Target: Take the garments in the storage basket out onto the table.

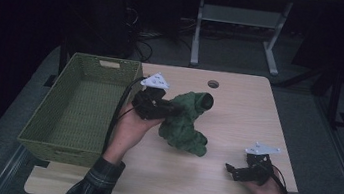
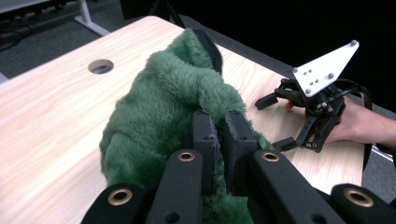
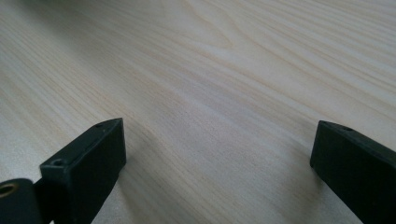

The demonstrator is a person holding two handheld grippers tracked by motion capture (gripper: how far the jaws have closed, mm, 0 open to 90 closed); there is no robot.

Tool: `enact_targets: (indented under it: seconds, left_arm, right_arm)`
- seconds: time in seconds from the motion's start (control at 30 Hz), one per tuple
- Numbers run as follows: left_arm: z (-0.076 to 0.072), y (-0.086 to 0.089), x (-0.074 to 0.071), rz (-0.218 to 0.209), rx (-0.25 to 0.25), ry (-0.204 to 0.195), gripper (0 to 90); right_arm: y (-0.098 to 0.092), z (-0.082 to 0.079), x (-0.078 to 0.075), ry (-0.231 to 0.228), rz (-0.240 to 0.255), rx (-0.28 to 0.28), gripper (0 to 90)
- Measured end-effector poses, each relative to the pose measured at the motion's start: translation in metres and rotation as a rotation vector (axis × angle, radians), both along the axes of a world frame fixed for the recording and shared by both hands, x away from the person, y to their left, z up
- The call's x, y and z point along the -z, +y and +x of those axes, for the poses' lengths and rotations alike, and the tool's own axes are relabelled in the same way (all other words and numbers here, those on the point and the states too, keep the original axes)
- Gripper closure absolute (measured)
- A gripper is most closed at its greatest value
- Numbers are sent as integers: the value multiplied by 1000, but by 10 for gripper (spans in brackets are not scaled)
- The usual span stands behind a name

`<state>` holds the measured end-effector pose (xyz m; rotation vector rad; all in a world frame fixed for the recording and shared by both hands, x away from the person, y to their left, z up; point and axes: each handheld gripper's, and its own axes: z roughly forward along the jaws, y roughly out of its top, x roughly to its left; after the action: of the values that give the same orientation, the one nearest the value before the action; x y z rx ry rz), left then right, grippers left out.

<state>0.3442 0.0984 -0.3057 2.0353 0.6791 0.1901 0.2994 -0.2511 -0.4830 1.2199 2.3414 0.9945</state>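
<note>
My left gripper (image 2: pixel 219 140) is clamped on the green plush toy (image 2: pixel 163 116); right gripper (image 3: pixel 215 158) rests agape, holding nothing, on the worktop (image 1: pixel 238 116); next, I judge, carry it into the basket (image 1: pixel 39 132).

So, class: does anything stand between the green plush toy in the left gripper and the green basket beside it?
Nothing visible does. The left gripper is shut on the plush toy, and the basket lies open directly beside it.
</note>
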Motion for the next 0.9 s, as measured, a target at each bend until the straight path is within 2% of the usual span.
enact_targets:
  seconds: [0.13, 0.33, 0.5, 0.53, 0.57, 0.77, 0.9]
  left_arm:
    - [-1, -14, 13, -9, 7, 7, 847]
    - [-3, -36, 36, 6, 10, 21, 847]
    - [-5, -50, 59, 32, 19, 36, 847]
    - [-6, -55, 68, 39, 20, 48, 846]
    - [-6, -55, 68, 39, 20, 48, 845]
    - [-9, -59, 94, 85, 41, 72, 839]
    - [-8, -57, 107, 90, 34, 94, 826]
  right_arm:
    - [0, 0, 0, -1, 0, 0, 30]
    - [0, 0, 0, -3, -1, -1, 30]
    - [0, 0, 0, 0, -1, 1, 30]
    - [0, 0, 0, 3, 0, 2, 30]
    - [0, 0, 0, 3, 0, 2, 30]
    - [0, 0, 0, 3, 0, 0, 30]
    - [0, 0, 0, 3, 0, -1, 30]
